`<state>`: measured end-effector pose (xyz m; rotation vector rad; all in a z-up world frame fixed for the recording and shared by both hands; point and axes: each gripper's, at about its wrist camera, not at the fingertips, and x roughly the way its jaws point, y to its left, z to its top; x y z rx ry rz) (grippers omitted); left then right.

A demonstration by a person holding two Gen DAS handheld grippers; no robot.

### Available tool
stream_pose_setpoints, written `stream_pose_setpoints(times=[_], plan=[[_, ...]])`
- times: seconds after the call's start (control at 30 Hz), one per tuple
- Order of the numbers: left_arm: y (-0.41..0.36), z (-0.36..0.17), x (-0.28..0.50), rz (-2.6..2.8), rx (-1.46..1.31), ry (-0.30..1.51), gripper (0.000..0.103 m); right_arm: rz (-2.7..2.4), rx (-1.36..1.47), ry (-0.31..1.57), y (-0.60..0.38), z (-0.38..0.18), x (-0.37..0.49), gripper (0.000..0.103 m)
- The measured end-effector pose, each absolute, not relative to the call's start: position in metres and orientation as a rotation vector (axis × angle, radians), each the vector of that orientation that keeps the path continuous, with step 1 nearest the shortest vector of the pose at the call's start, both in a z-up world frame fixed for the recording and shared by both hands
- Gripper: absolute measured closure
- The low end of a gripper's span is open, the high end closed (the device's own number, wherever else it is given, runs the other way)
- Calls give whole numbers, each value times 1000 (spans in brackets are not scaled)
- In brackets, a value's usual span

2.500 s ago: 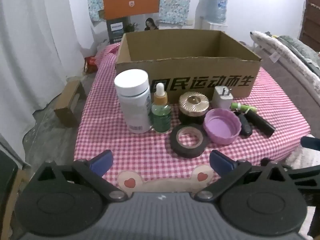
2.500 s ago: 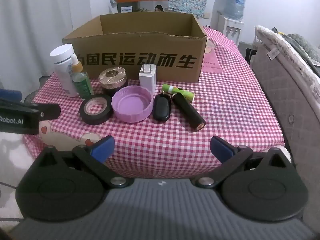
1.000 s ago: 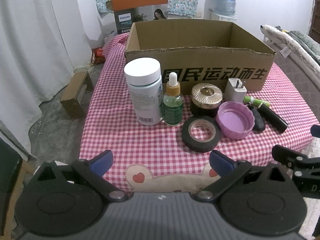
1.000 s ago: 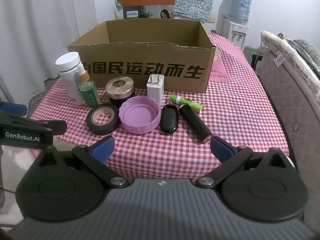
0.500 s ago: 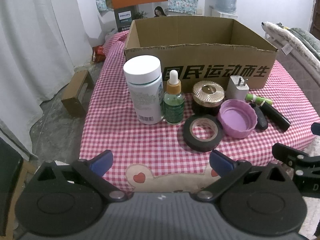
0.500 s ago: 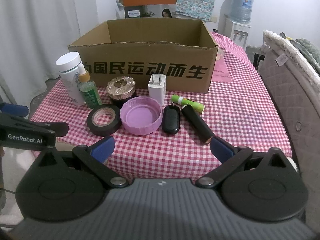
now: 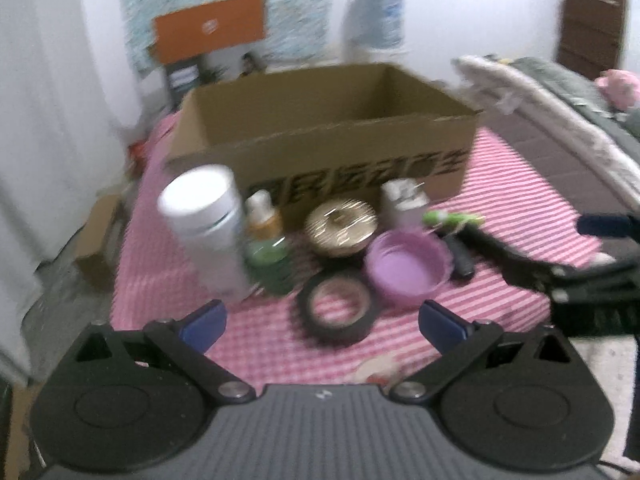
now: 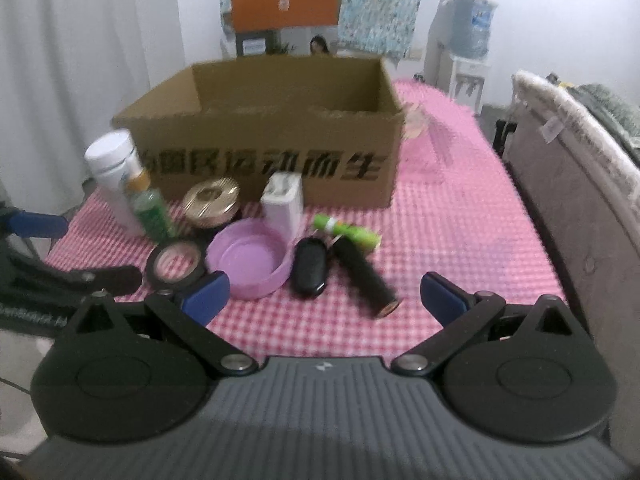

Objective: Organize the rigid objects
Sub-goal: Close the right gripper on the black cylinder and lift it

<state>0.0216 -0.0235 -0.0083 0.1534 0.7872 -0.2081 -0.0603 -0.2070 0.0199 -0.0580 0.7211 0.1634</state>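
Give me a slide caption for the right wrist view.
Open right gripper hovers before a black oval fob and black tube, cardboard box behind.

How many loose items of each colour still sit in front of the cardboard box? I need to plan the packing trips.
White: 2, pill bottle, charger plug
Green: 2, dropper bottle, small tube
Black: 3, tape roll, oval fob, cylinder
Gold: 1, lidded jar
Purple: 1, lid
Total: 9

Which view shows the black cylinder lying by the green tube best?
The right wrist view: the black cylinder lies unobstructed, full length, its copper-coloured end visible. In the left wrist view it is motion-blurred and partly hidden by the right tool.
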Motion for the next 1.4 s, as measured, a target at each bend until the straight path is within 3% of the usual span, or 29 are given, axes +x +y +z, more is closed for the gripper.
stream_pose_setpoints(times=[0.23, 0.33, 0.37, 0.43, 0.5, 0.57, 0.6, 0.67, 0.97, 1.03, 1.4], plan=[[-55, -8, 36, -462, 154, 751, 2, 214, 6, 724, -255, 30, -29, 4], [-77, -12, 41, -529, 190, 766, 8, 265, 44, 804, -265, 20, -3, 20], [-83, -13, 42, -551, 201, 768, 11, 270, 46, 829, -265, 15, 4, 29], [-94, -17, 44, -598, 207, 778, 25, 305, 62, 887, -265, 3, 20, 38], [-102, -21, 48, -627, 207, 805, 30, 331, 98, 943, -265, -8, 32, 55], [-109, -24, 52, -648, 209, 819, 30, 363, 130, 991, -263, -20, 44, 61], [-113, -25, 54, -653, 212, 825, 31, 359, 144, 1012, -263, -25, 47, 73], [-119, -30, 59, -671, 212, 837, 32, 355, 207, 1045, -270, -33, 50, 78], [-149, -57, 84, -727, 219, 929, 40, 315, 585, 1102, -315, -48, 35, 82], [-155, -61, 90, -723, 225, 952, 48, 314, 609, 1104, -317, -49, 32, 82], [-174, -69, 95, -691, 264, 983, 61, 334, 639, 1106, -329, -42, 27, 82]])
